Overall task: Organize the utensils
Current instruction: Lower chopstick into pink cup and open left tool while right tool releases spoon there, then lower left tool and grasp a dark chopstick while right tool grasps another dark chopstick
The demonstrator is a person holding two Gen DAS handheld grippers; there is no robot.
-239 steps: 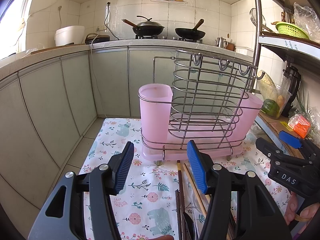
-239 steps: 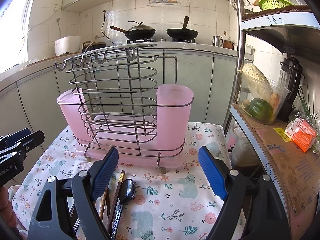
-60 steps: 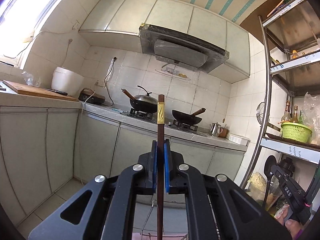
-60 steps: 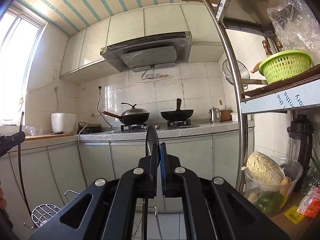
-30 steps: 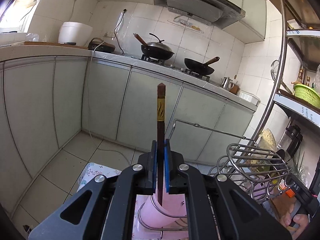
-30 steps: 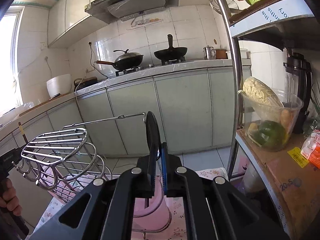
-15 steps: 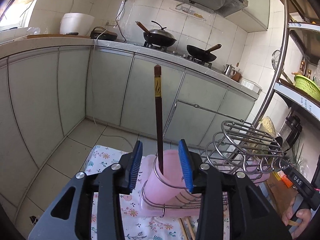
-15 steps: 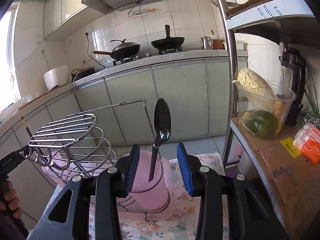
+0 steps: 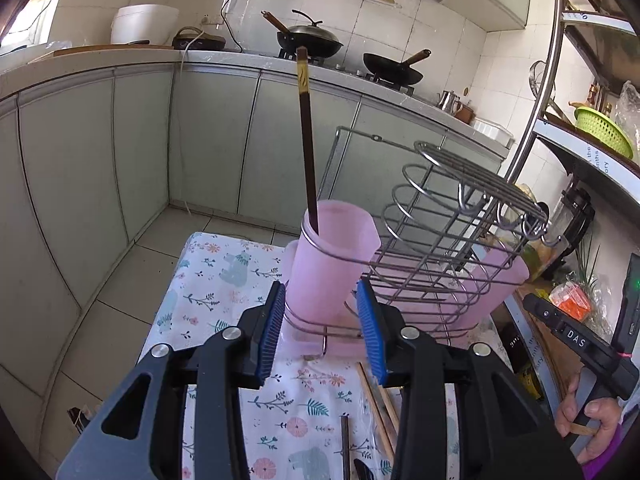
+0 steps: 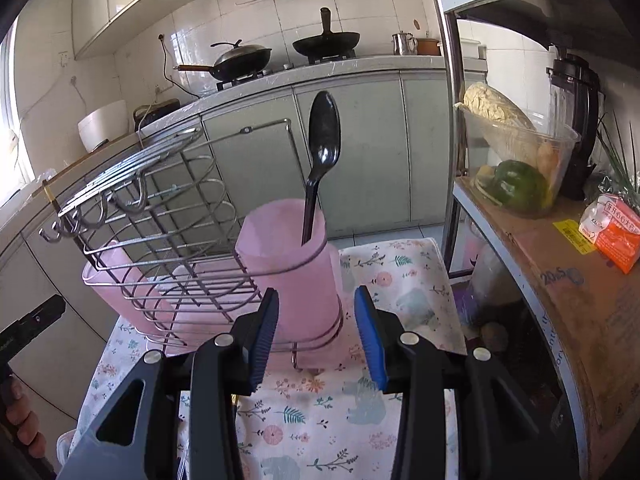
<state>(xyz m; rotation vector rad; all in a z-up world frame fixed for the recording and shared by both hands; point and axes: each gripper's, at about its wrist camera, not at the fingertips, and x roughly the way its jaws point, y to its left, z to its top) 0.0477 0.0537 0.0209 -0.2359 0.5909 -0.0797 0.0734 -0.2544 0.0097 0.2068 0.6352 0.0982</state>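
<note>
A wire rack (image 9: 448, 240) (image 10: 168, 216) holds a pink cup at each end. In the left wrist view a dark brown chopstick (image 9: 307, 140) stands upright in the near pink cup (image 9: 328, 264). My left gripper (image 9: 322, 336) is open just in front of that cup, holding nothing. In the right wrist view a black spoon (image 10: 320, 160) leans bowl-up in the other pink cup (image 10: 304, 276). My right gripper (image 10: 316, 336) is open in front of it, empty. More chopsticks (image 9: 376, 408) lie on the floral cloth (image 9: 224, 276) below the left gripper.
Grey cabinets and a counter with woks stand behind. A metal shelf (image 10: 520, 248) on the right carries a tub of vegetables (image 10: 516, 160), a blender and an orange packet. A person's hand (image 9: 588, 424) holds the other gripper's handle. The table's left edge drops to a tiled floor (image 9: 132, 264).
Both grippers opened and let go: the chopstick dropped into the left cup and the spoon into the right cup. Both grippers then drew back and down from the cups.
</note>
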